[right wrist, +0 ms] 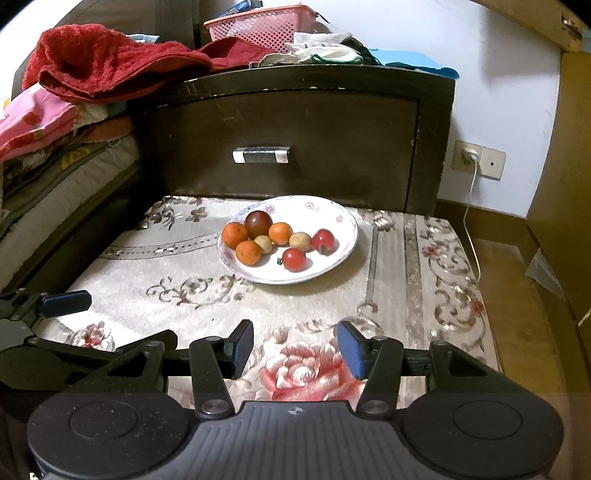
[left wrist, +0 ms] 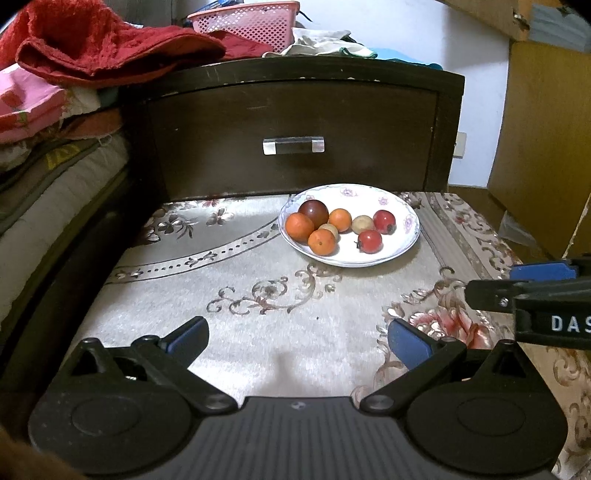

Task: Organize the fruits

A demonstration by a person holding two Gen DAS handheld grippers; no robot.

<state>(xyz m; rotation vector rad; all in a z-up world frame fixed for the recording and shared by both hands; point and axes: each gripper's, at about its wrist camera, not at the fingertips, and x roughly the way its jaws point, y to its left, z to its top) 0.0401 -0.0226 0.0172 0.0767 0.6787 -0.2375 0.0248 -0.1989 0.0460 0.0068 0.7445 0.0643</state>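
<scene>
A white flowered plate (left wrist: 388, 199) (right wrist: 325, 210) sits at the far side of a cloth-covered table. It holds a dark red fruit (left wrist: 313, 213), three oranges (left wrist: 299, 227), two small tan fruits (left wrist: 362, 224) and two red ones (left wrist: 370, 241). My left gripper (left wrist: 297, 338) is wide open over the bare cloth, well short of the plate. My right gripper (right wrist: 295, 343) hovers open above a pink flower pattern, with nothing between its blue pads. A left finger (right wrist: 66, 298) shows at that view's left edge.
Behind the plate stands a dark wooden drawer front (left wrist: 295, 122) with a clear handle (left wrist: 293, 145). A red towel (left wrist: 92, 44), a pink basket (left wrist: 251, 22) and clothes lie on top. Bedding is stacked at the left. A wall socket with a white cable (right wrist: 471, 155) is at the right.
</scene>
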